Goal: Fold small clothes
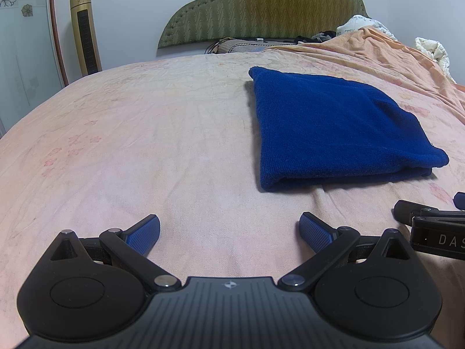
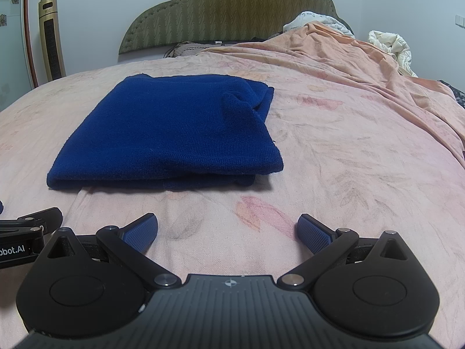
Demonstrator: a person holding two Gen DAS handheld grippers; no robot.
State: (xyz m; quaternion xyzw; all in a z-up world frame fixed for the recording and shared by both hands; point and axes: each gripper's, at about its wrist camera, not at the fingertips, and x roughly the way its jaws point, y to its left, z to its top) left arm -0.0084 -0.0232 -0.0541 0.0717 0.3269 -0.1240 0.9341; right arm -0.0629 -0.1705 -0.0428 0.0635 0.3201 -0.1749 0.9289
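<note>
At the far left, off the bed, a gold tower fan (image 1: 85, 32) stands against the wall. The left gripper (image 1: 229, 231) hovers low over the bed (image 1: 145, 145) near its front edge, fingers spread wide and holding nothing. Beyond it and to its right, the blue garment (image 1: 334, 128) lies flat on the sheet as a neat stacked rectangle, its folded edge toward the front. The right gripper (image 2: 228, 231) sits beside the left, equally wide open and empty. The folding looks essentially complete; at most the bunched far-right corner wants tidying.
</note>
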